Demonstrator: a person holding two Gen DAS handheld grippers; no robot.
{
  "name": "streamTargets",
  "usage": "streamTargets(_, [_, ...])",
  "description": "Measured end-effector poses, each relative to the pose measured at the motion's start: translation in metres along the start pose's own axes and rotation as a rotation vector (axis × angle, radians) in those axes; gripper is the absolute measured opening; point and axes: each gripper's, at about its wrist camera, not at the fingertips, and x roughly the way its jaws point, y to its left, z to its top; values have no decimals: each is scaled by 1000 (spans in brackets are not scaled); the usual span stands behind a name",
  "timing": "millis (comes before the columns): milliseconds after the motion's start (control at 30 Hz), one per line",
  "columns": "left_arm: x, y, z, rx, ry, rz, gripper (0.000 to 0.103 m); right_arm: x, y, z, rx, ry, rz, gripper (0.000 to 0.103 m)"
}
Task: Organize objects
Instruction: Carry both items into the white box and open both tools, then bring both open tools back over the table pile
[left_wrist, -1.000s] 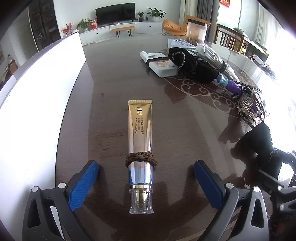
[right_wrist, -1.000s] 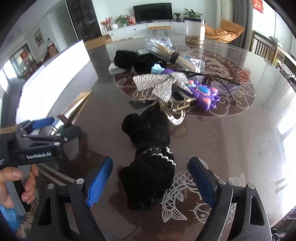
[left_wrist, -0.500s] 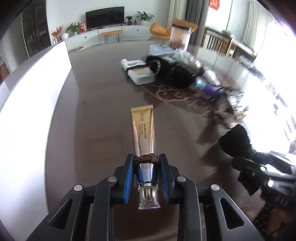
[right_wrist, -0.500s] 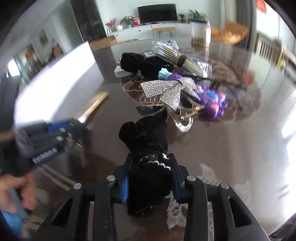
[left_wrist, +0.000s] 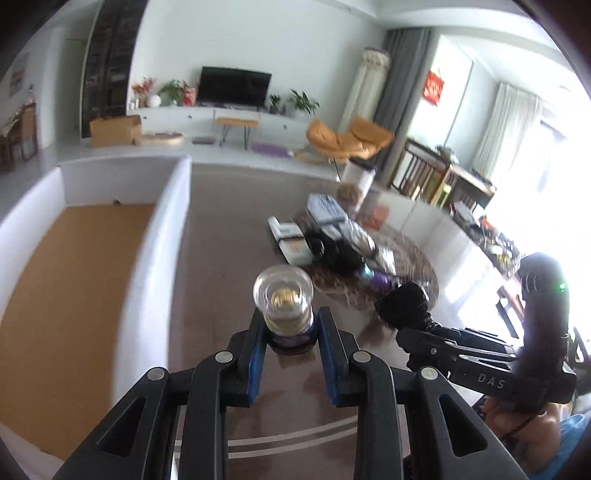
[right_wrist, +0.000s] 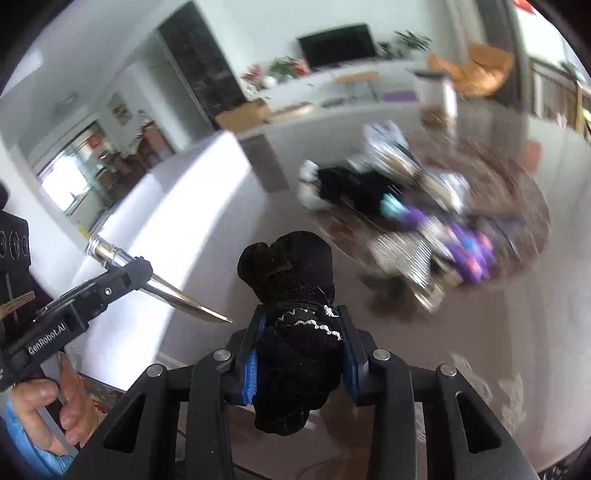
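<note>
My left gripper is shut on the gold cream tube. It holds the tube in the air, clear cap toward the camera; the tube also shows in the right wrist view, pointing down. My right gripper is shut on a black velvet hair bow with a white beaded trim, lifted above the dark table. The bow also shows in the left wrist view. A large white box with a brown bottom stands to the left of both grippers.
A pile of hair accessories, pouches and small boxes lies on the table's patterned middle; in the right wrist view it is blurred. A clear jar stands behind it. A living room with TV and orange chair lies beyond.
Both grippers closed on their objects, then lifted them off the table. The tube has tipped so its cap faces the left camera. Both views have swung up toward the box.
</note>
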Motion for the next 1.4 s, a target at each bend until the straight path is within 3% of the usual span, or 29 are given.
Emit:
streamTargets(267, [-86, 53, 25, -116, -167, 54, 27, -9, 73, 40, -111, -41, 93, 36])
streamTargets(400, [-122, 101, 32, -174, -171, 169, 27, -8, 132, 63, -184, -38, 201, 36])
streamTargets(533, [-123, 157, 31, -237, -67, 325, 27, 17, 208, 76, -282, 29, 333, 36])
streamTargets(600, [-100, 186, 28, -269, 76, 361, 28, 37, 233, 74, -327, 74, 349, 37])
streamTargets(633, [-89, 196, 26, -277, 134, 377, 29, 52, 246, 72, -352, 118, 342, 39])
streamTargets(667, [-77, 205, 24, -283, 179, 399, 32, 69, 255, 68, -360, 167, 339, 48])
streamTargets(700, [-68, 213, 22, -292, 209, 427, 42, 80, 259, 66, -356, 200, 352, 56])
streamTargets(733, [-62, 217, 20, -297, 220, 448, 47, 92, 258, 63, -336, 229, 369, 69])
streamTargets(800, [-59, 217, 18, -290, 192, 479, 72, 94, 246, 63, -300, 217, 362, 73])
streamTargets(833, [-61, 216, 19, -286, 167, 491, 77, 91, 236, 63, -283, 201, 364, 75])
streamTargets(867, [-63, 215, 20, -281, 138, 506, 82, 85, 222, 64, -267, 181, 359, 81])
streamTargets(967, [-64, 202, 27, -266, 71, 517, 82, 63, 182, 61, -235, 109, 299, 90])
streamTargets(1167, [-50, 135, 43, -169, -13, 362, 82, 30, 77, 20, -102, 48, 53, 90])
streamTargets(1333, [-17, 47, 39, -58, 45, 127, 82, 16, -13, -16, 71, 68, -158, 90])
streamTargets(1400, [2, 8, 27, -11, 94, 48, 87, 15, -42, -23, 122, 71, -233, 90])
